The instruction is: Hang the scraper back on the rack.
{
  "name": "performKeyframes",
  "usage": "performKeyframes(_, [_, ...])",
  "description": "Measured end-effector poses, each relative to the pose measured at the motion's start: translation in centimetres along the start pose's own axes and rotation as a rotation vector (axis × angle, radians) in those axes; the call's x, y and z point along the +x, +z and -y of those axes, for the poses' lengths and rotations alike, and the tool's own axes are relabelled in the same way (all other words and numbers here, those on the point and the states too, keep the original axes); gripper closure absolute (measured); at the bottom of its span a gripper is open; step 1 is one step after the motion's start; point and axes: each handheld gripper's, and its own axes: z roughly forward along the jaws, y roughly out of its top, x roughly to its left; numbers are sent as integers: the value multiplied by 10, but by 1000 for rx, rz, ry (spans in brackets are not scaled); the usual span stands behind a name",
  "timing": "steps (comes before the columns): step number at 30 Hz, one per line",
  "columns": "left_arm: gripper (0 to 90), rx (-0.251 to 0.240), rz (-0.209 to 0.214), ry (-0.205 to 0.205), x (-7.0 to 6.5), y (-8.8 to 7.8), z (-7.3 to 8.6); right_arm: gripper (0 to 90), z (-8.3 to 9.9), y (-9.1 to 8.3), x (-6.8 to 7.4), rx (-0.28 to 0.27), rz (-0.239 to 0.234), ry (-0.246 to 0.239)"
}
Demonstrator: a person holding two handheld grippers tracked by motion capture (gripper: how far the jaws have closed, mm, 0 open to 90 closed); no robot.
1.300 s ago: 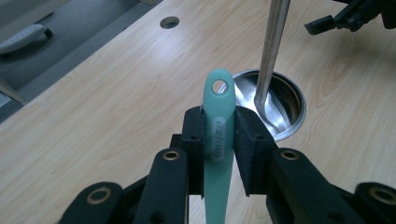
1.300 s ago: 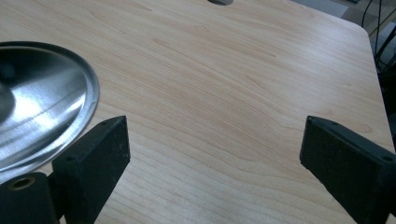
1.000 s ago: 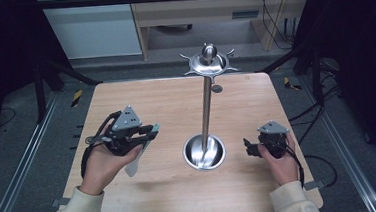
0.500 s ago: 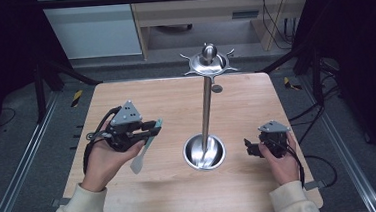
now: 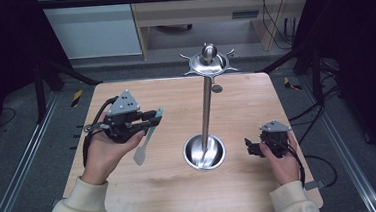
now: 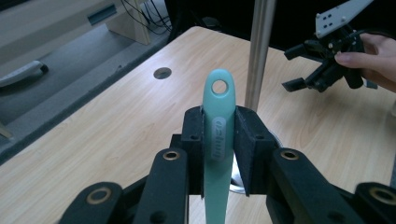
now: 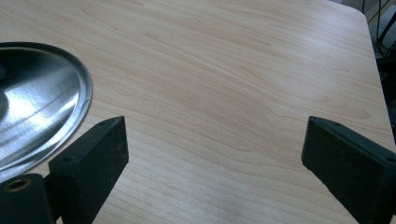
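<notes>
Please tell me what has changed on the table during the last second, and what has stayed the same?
The left gripper, shut on the teal spatula, moved slightly away from the person and toward the metal stand, carrying the spatula along. The right gripper stayed open in place, and the stand did not move.

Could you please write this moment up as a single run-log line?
left gripper: shut on teal spatula, lifted | right gripper: open, empty, beside stand base | hook stand: upright, hooks bare
</notes>
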Motion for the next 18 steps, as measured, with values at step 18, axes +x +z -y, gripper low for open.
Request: performKeyframes(18, [745, -38, -7, -9, 1, -2, -12, 87, 6, 3, -4, 30, 2, 45])
